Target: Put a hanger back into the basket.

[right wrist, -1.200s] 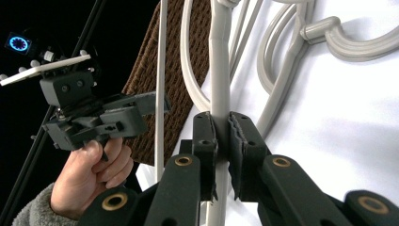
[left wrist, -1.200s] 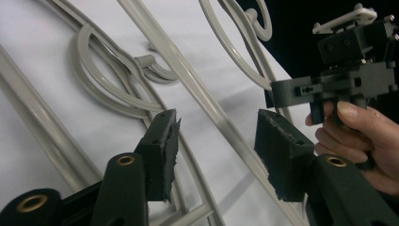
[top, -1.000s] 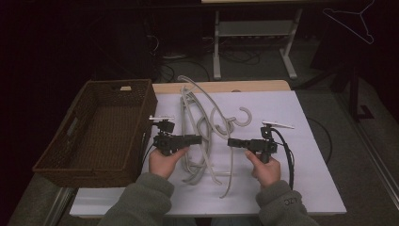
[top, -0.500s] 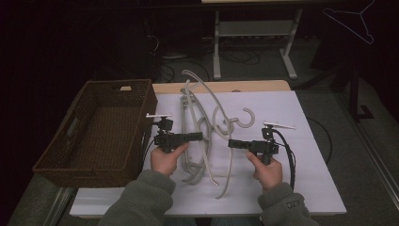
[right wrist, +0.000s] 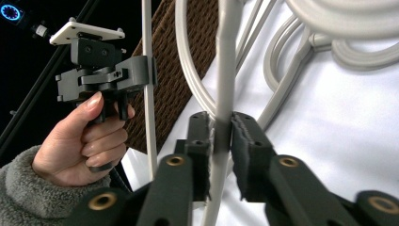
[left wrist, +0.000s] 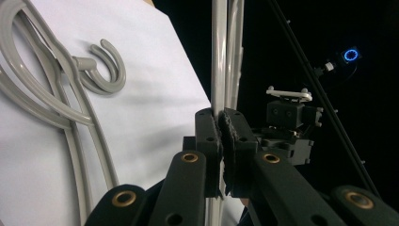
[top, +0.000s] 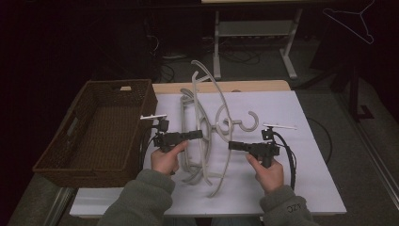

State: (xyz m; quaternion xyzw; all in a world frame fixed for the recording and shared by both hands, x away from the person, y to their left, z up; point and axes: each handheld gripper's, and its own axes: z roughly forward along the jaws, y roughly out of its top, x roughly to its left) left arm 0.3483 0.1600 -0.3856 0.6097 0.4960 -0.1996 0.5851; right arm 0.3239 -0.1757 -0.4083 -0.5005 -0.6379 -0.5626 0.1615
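Hanger seems light, stiff, slippery; left gripper clamps its thin bar between the pads; right gripper jaws, just loosening, hold another bar.

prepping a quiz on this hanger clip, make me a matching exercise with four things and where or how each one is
Things:
1. left gripper
2. right gripper
3. wicker basket
4. loose grey hangers

Places or states:
A. lying flat on the white table cover
B. at the table's left edge, nothing in it
C. jaws just closed, clamped on the lifted hanger's thin bar
D. jaws astride the lifted hanger's thicker arm, just opening

Pairs: 1-C, 2-D, 3-B, 4-A
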